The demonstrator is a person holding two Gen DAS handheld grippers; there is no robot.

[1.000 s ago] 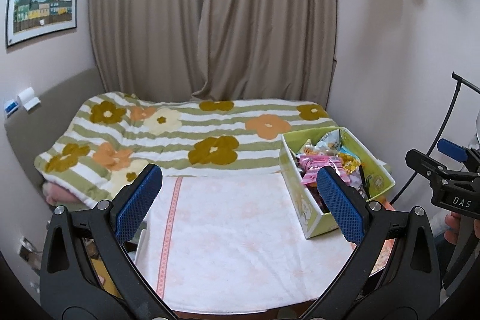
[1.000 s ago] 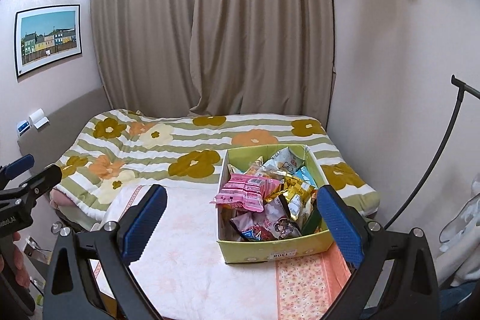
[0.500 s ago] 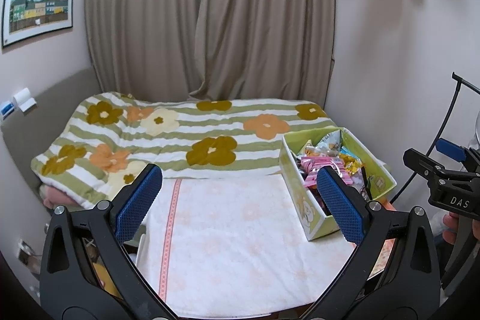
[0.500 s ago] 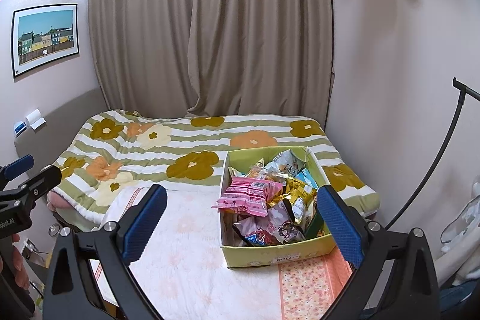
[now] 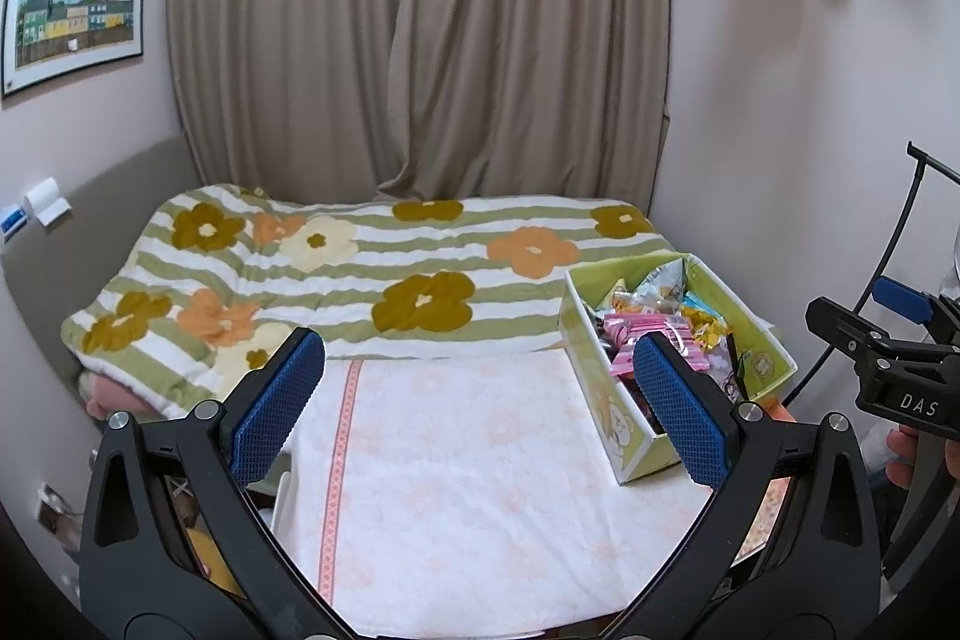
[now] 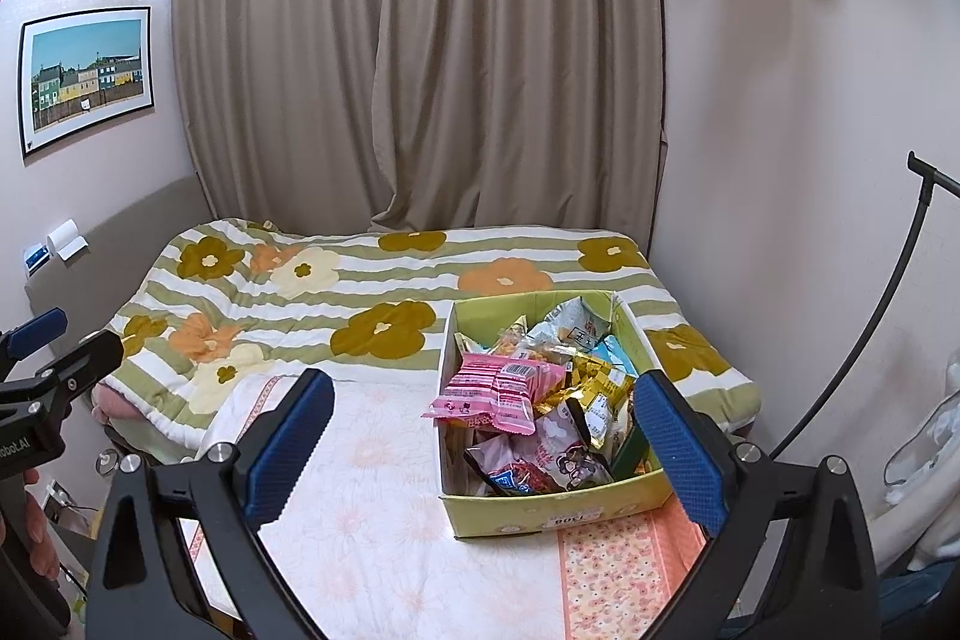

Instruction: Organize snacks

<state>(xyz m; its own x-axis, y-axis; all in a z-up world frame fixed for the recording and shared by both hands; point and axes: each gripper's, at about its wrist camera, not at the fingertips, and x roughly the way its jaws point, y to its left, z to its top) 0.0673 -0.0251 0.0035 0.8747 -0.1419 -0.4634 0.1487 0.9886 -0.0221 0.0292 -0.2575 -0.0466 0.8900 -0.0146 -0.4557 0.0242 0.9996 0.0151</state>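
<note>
A green cardboard box (image 6: 558,511) full of mixed snack packets stands on a table with a pale floral cloth (image 6: 372,520). A pink packet (image 6: 498,391) lies on top, with gold and dark packets beside it. The box also shows at the right in the left wrist view (image 5: 624,451). My right gripper (image 6: 480,445) is open and empty, held above the table just in front of the box. My left gripper (image 5: 477,412) is open and empty, above the cloth (image 5: 480,490) to the left of the box.
A bed with a green-striped flower quilt (image 6: 336,304) lies behind the table. Curtains (image 6: 420,70) hang at the back. A wall stands on the right with a black stand pole (image 6: 888,304). An orange patterned mat (image 6: 618,574) lies under the box's front.
Both grippers have drifted slightly, and the view has shifted a little. The box and snacks have not moved. Both grippers stay open.
</note>
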